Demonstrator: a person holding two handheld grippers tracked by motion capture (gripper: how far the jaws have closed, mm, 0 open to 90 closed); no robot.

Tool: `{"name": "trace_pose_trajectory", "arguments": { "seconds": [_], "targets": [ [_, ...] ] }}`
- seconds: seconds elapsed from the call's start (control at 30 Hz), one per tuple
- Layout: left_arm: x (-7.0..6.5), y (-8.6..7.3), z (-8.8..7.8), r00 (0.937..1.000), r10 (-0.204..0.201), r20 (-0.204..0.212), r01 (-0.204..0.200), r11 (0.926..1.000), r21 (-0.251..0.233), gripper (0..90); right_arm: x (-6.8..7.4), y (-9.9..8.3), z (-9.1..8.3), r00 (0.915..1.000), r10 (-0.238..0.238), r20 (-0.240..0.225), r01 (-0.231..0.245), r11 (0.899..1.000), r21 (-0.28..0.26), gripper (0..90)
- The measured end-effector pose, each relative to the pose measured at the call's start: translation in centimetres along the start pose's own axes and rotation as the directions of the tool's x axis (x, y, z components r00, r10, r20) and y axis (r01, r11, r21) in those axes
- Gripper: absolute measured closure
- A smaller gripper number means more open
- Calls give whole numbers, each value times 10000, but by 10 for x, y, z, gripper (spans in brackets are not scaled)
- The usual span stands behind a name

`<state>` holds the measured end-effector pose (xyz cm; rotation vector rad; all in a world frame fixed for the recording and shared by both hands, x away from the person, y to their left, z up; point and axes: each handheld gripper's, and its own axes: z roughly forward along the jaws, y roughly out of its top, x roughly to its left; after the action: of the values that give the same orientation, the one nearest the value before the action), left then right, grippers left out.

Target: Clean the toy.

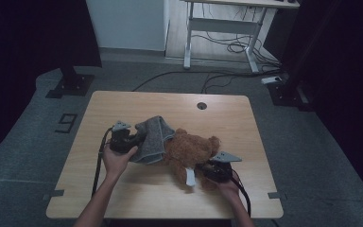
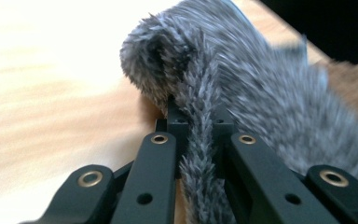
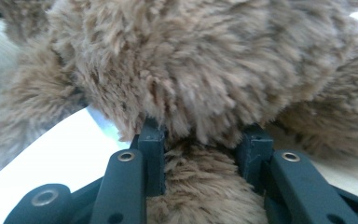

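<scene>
Tabletop (image 1: 123, 101): light wood, rectangular, with a round grommet (image 1: 202, 105) near the far edge.

Bear (image 1: 189, 151): brown plush, lying near the middle of the tabletop, slightly toward the person's right. A white tag (image 1: 190, 177) hangs from its near side.

Cloth (image 1: 153, 142): grey, fuzzy, draped over the bear's left part and trailing onto the tabletop beside it. In the left gripper view one edge is folded into a narrow ridge (image 2: 200, 140).

Left claw (image 1: 133, 140): held in the person's left hand (image 1: 117, 161), at the cloth's left edge. Jaws pressed together on the folded ridge of cloth, which runs up between them in the left gripper view; the cloth rises from the tabletop at that point.

Right claw (image 1: 208, 169): held in the person's right hand (image 1: 229, 189), at the bear's near right side. Jaws part-way closed, pinching a limb of brown plush (image 3: 200, 186); which limb cannot be told. The bear's body bulges just beyond the jaw tips.

Surroundings: grey floor, a desk frame (image 1: 222, 28) with loose cables (image 1: 236, 47) behind the tabletop.
</scene>
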<state>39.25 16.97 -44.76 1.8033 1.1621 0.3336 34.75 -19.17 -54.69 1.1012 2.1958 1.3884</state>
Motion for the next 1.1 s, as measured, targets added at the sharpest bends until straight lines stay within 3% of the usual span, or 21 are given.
{"name": "trace_pose_trajectory", "arguments": {
  "seconds": [0.2, 0.33, 0.4, 0.53, 0.7, 0.93, 1.1],
  "targets": [
    [-24, 31, 25, 9984, 520, 229, -523, 9985, 134, 834, -4, 7, 9, 9990, -229, 390, 227, 9997, 54, 618],
    [-35, 29, 50, 9972, 661, 343, -687, 9944, 802, 832, -6, 8, 10, 9991, -194, 387, 192, 9998, 60, 610],
    [-37, 23, 55, 9970, 683, 360, -710, 9942, 813, 833, -5, 7, 9, 9988, -167, 469, 164, 9999, 51, 584],
    [-35, 18, 49, 9964, 682, 507, -724, 9936, 868, 836, -2, 7, 6, 9972, -430, 607, 419, 9989, 202, 427],
    [-37, 6, 42, 9949, 717, 705, -770, 9942, 745, 838, -1, 10, -5, 9983, -147, 568, 139, 9998, 138, 245],
    [-43, -19, 28, 9923, 612, 1079, -643, 9976, 259, 839, -5, 34, -32, 9982, 412, 426, -369, 9946, -969, 174],
    [-48, -37, 19, 9886, 644, 1363, -642, 9979, -60, 840, -10, 64, -23, 9986, 408, 325, -387, 9973, -617, 140]
  ]
}}
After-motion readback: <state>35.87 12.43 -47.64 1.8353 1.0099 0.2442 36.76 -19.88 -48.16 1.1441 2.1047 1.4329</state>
